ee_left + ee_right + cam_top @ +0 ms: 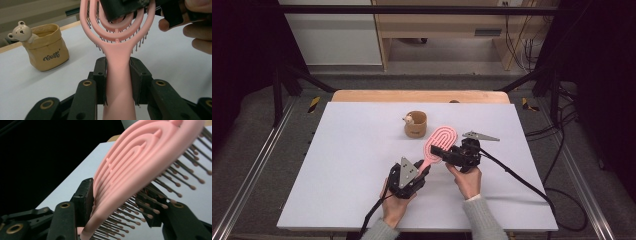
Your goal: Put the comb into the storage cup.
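A: The left hand-held gripper (117, 75) pinches the brush (438, 145) by its handle, above the tabletop (347, 165), right of the cup (415, 124).

B: The right hand-held gripper (120, 205) seems clamped across back and bristles; bristles may flex, so the head could slip.

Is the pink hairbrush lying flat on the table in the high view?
No, the pink hairbrush is held above the table, with the left gripper on its handle and the right gripper on its head.

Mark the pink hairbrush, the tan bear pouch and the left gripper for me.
pink hairbrush (119, 62), left gripper view, on its handle.
tan bear pouch (48, 50), left gripper view, on its front wall.
left gripper (424, 169), high view, between its fingers at the handle.
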Available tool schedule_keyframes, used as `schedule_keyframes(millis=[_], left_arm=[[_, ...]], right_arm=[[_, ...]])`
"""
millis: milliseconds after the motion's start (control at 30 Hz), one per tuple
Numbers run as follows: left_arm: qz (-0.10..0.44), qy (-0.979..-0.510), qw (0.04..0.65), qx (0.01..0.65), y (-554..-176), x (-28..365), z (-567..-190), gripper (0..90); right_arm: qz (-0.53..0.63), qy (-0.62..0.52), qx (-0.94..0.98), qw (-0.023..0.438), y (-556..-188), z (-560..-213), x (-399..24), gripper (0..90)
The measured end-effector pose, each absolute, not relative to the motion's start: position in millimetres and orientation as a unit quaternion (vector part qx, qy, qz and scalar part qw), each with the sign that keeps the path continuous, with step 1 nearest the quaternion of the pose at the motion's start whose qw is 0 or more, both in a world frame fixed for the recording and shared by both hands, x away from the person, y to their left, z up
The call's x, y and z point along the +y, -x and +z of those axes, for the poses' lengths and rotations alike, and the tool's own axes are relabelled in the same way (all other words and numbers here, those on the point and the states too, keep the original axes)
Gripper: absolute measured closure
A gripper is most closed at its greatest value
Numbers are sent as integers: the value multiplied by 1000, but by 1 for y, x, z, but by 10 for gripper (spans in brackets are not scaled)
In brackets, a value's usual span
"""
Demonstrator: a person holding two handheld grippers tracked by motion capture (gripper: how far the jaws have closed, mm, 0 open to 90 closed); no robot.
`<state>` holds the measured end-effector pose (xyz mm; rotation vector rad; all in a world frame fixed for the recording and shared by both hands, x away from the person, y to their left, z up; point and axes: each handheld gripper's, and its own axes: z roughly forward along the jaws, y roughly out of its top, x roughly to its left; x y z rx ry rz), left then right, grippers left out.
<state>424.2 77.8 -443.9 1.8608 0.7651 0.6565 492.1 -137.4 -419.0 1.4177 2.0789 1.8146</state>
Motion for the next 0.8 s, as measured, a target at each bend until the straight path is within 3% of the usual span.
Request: schedule_keyframes(millis=[800], left_arm=[[279,-769,480,317,-427,73,-448,688]], right_arm=[[605,-441,663,-18,-488,-415,-138,630]])
